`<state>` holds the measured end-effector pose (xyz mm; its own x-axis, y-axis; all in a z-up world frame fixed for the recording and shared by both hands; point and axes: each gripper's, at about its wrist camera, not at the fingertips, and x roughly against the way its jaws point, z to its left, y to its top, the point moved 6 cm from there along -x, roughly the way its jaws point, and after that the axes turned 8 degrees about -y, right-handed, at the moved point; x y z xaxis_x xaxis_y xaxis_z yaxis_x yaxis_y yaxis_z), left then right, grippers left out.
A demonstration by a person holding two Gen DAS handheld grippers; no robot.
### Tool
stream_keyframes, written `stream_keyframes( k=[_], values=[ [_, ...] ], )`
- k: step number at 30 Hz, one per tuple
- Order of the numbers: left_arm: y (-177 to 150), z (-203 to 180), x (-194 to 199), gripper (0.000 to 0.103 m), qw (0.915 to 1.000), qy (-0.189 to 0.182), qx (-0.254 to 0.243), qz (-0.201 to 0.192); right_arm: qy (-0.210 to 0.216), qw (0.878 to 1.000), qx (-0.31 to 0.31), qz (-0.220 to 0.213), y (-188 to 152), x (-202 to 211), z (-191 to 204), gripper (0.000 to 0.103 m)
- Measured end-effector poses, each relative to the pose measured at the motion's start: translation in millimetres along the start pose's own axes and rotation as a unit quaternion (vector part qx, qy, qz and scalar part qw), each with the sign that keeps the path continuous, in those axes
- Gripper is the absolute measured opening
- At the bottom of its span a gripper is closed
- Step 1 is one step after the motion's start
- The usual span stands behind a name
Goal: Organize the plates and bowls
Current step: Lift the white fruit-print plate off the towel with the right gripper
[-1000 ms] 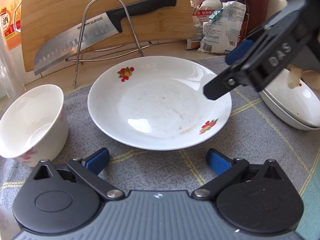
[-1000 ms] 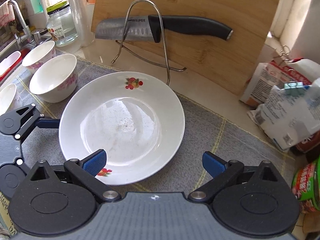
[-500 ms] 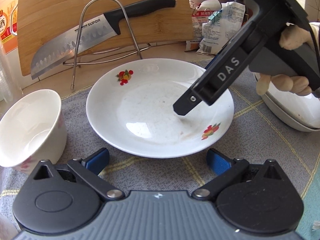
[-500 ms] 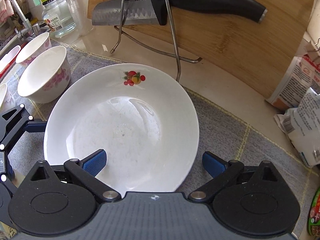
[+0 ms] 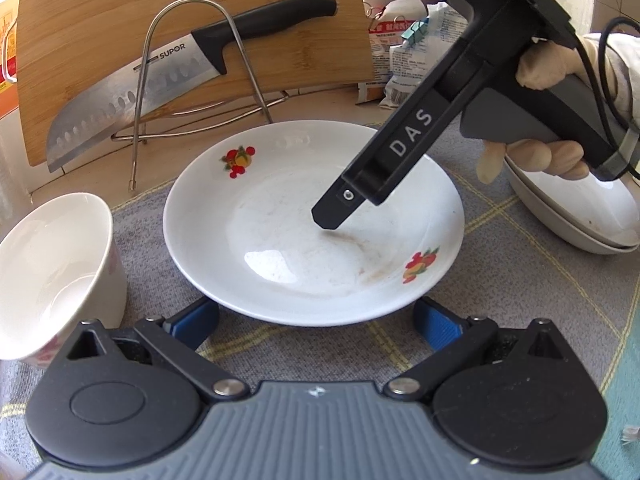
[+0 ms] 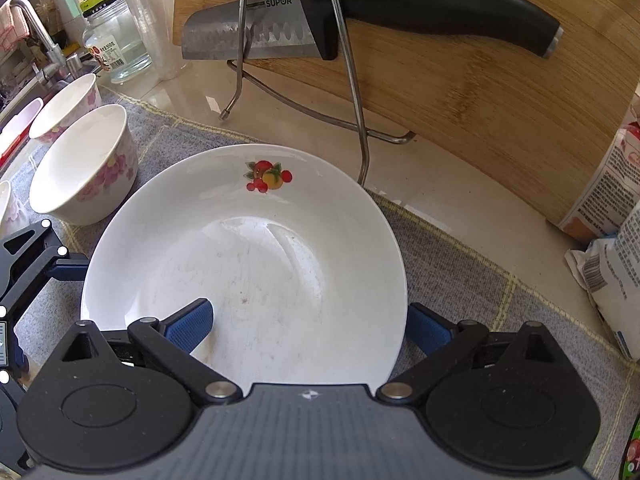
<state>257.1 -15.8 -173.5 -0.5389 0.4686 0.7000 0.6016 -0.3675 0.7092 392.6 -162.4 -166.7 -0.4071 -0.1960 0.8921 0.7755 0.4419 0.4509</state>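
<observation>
A white plate with fruit prints (image 5: 280, 232) (image 6: 248, 256) lies on a grey mat. My left gripper (image 5: 316, 326) is open at the plate's near rim, its blue pads at either side, just under the edge. My right gripper (image 6: 308, 326) is open, straddling the plate's right rim: one pad over the inside (image 6: 188, 326), the other outside (image 6: 428, 330). In the left wrist view its finger tip (image 5: 332, 216) touches the plate's floor. A white flowered bowl (image 5: 48, 272) (image 6: 84, 168) stands left of the plate. Stacked white plates (image 5: 576, 212) sit at the right.
A wooden cutting board (image 6: 460, 80) with a knife (image 6: 360, 20) and a wire rack (image 6: 344, 80) stands behind the plate. Food packets (image 5: 404, 56) are at the back right. More bowls (image 6: 68, 104), a glass jar (image 6: 112, 48) and a tap (image 6: 40, 40) are at the left.
My right gripper has moved down and forward onto the plate, one finger now inside the rim. My left gripper has edged closer to the plate's near rim.
</observation>
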Motion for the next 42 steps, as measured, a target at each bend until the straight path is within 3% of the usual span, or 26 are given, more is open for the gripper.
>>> stream_keyframes(
  k=[12,29,42],
  values=[
    [2.0,-2.0,4.3,0.103,0.9997,-0.008,-0.008,0.022,0.023,0.999,0.033,-0.003,15.6,-6.6,5.5,0.103],
    [3.0,-10.9,11.9,0.102,0.9994,0.006,-0.025,0.022,0.087,0.996,0.009,0.003,27.6,-4.4,-11.7,0.082],
    [5.2,-16.3,15.9,0.101,0.9994,0.019,-0.026,0.010,0.106,0.994,0.003,0.010,31.6,-5.6,-13.4,0.082]
  ],
)
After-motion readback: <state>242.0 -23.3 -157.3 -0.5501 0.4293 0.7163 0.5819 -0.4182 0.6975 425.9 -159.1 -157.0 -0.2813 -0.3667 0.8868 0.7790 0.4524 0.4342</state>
